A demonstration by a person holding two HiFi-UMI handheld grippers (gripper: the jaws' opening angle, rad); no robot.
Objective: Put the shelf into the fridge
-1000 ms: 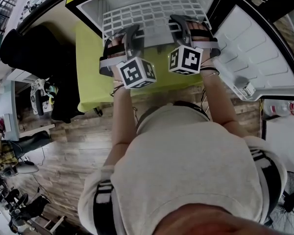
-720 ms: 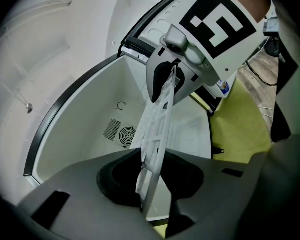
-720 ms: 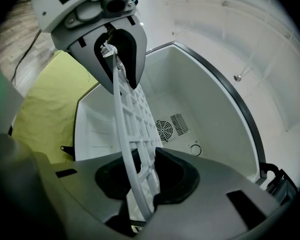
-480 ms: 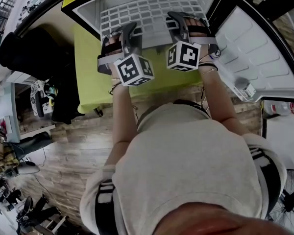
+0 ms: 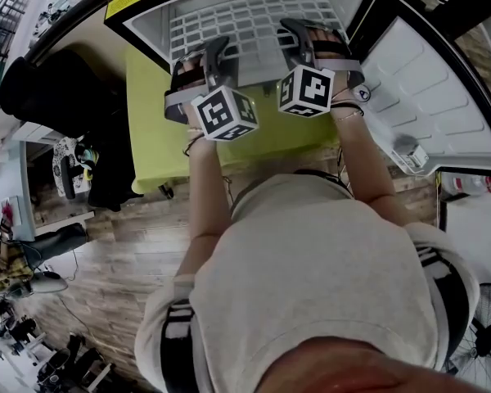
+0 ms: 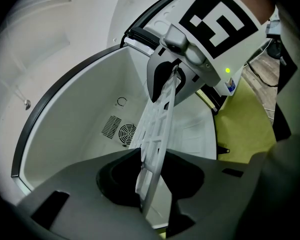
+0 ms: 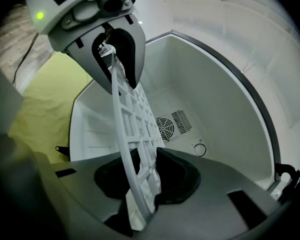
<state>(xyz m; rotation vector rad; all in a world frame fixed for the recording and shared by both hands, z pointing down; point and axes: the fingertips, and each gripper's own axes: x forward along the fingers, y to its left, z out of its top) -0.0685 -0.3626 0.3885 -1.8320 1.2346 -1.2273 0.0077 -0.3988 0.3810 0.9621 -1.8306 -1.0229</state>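
The white grid shelf [image 5: 245,23] already lies inside the open fridge [image 5: 143,29], in the upper middle of the head view, almost flat, with its front edge toward the person. The left tool [image 5: 217,56] and the right tool [image 5: 307,43] are at this front edge, one near each corner. I think this is because a wide, thin plate is easier to keep level when it is carried from two points.

In both gripper views the shelf passes edge-on between the jaws and runs toward the back wall with the round fan grille [image 6: 126,133]. The jaws of both tools are opening. The shelf is between them, but dark gaps show beside it, so the grip looks released. The shelf then seems to rest on the fridge's own supports, which I cannot see.

The fridge door [image 5: 434,97] stands wide open at the right of the head view, so it does not block the arms. Below the fridge in the picture is the counter [image 5: 155,129] with a yellow-green cover.

In my judgement the placing is nearly finished, and the next move should draw both tools straight back without dragging the shelf out.
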